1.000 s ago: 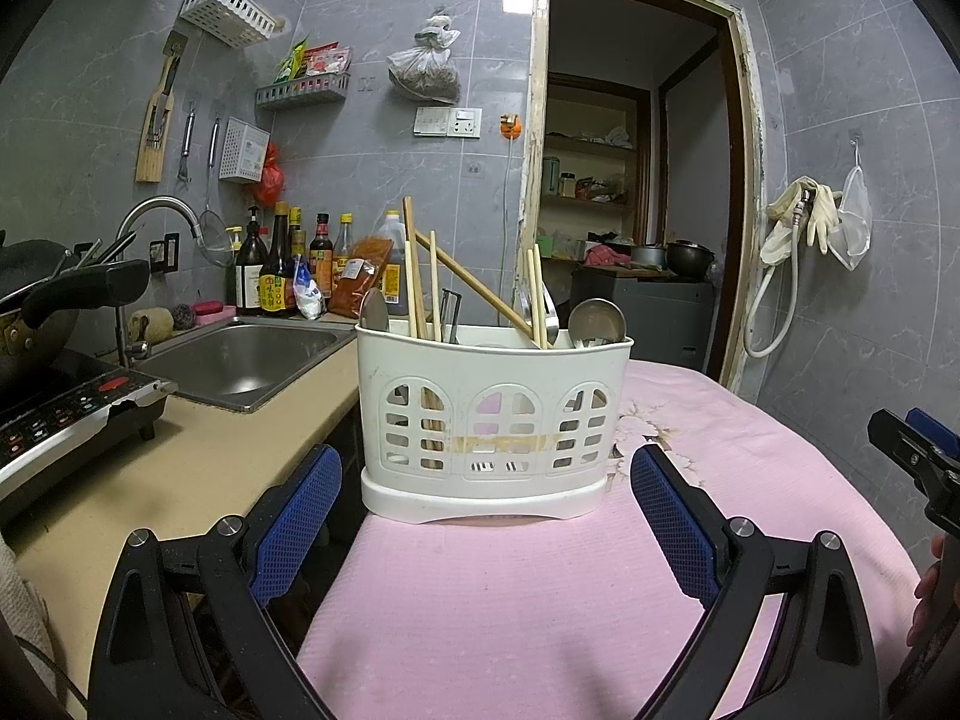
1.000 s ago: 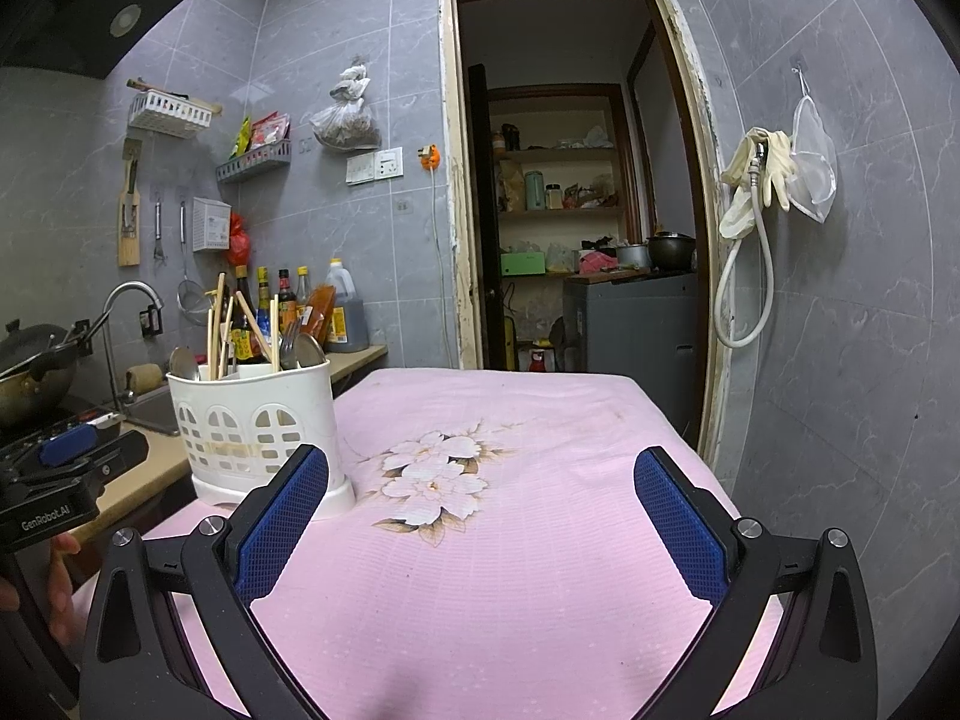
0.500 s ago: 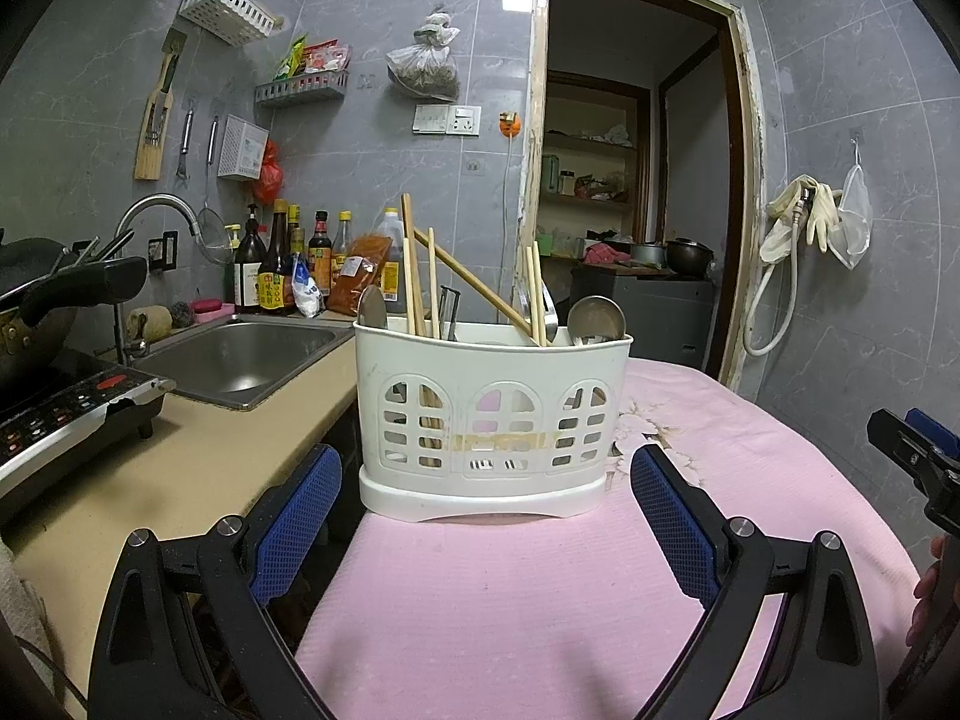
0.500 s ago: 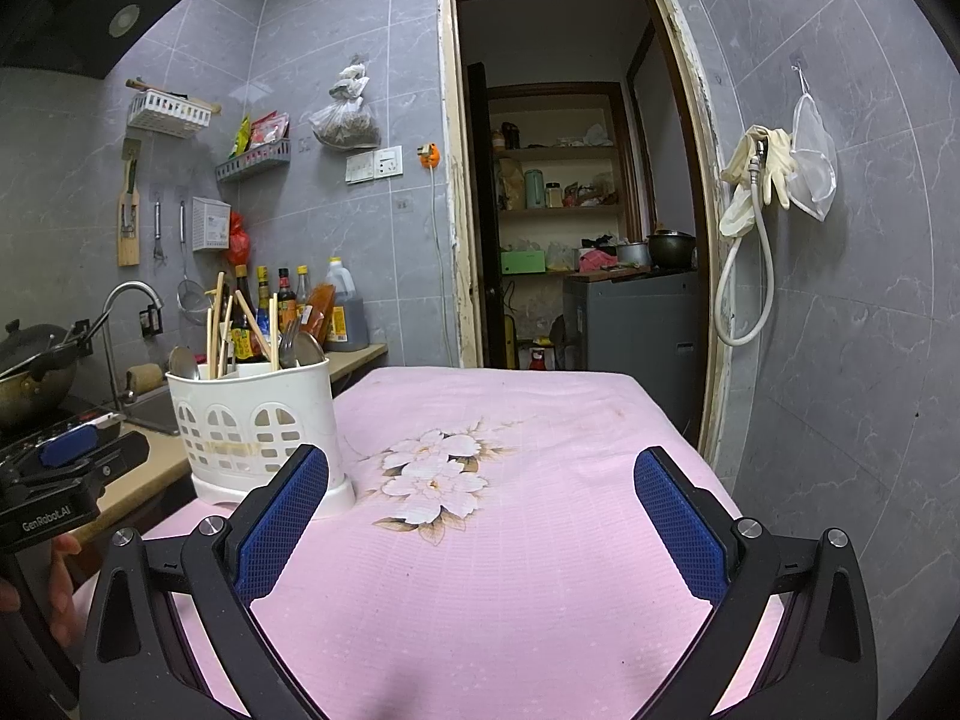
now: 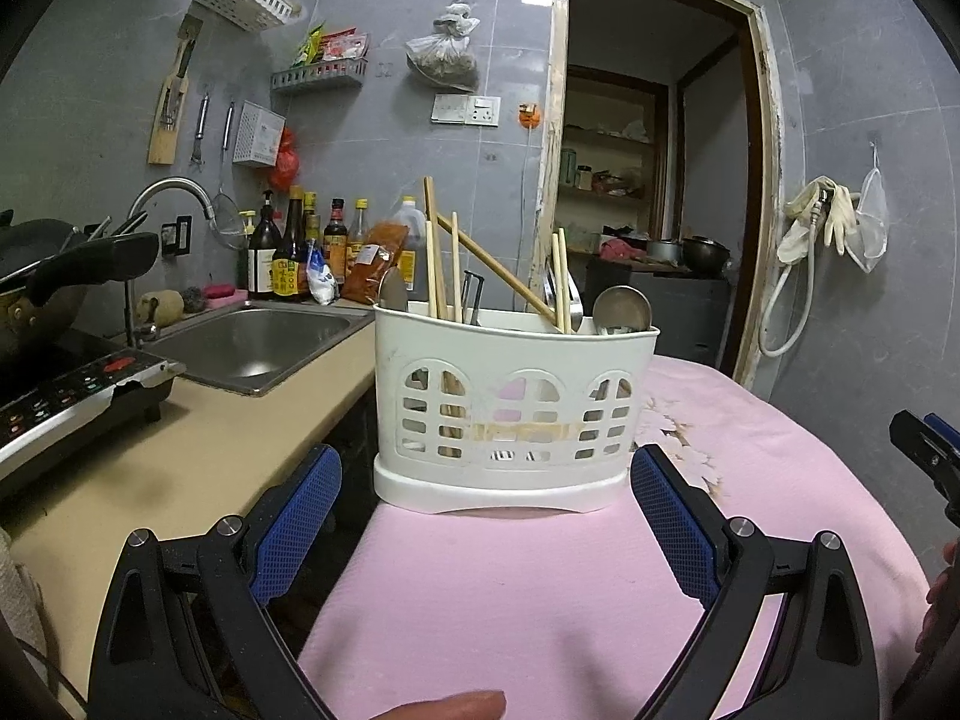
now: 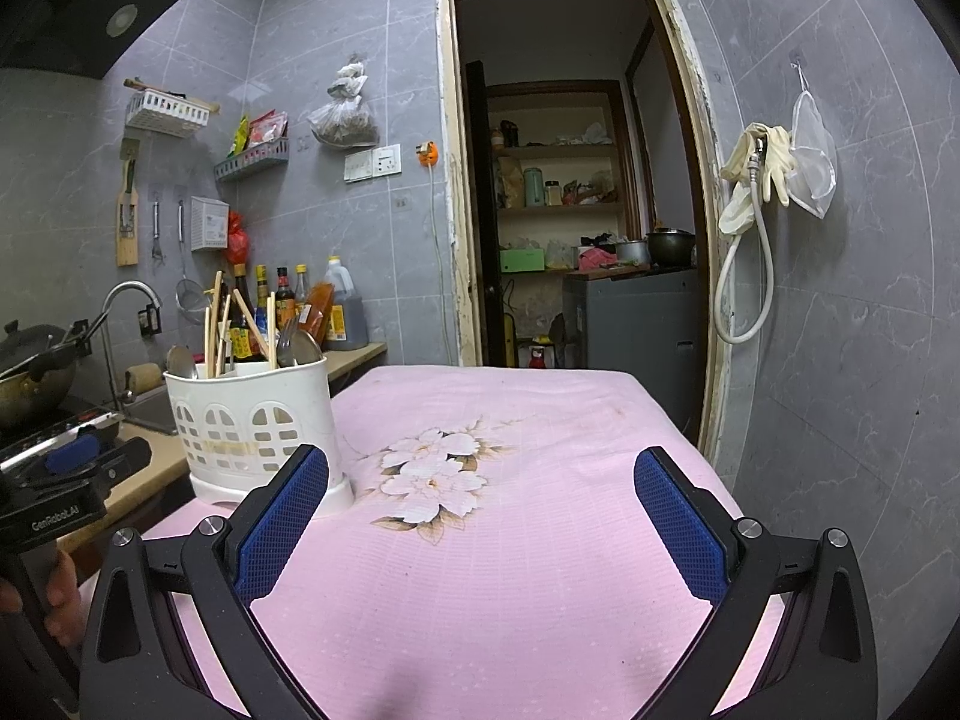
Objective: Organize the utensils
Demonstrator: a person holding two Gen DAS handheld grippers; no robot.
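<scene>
A white plastic utensil holder stands on the pink tablecloth at the table's left edge; it also shows in the right wrist view. It holds wooden chopsticks, spoons and other metal utensils. My left gripper is open and empty, just in front of the holder. My right gripper is open and empty over the cloth, to the right of the holder.
A beige counter with a steel sink, an induction cooker and a pan lies left of the table. Sauce bottles stand at the wall. A doorway opens behind the table.
The left gripper has risen a little, so the holder sits slightly lower in its view. The right gripper has not moved.
</scene>
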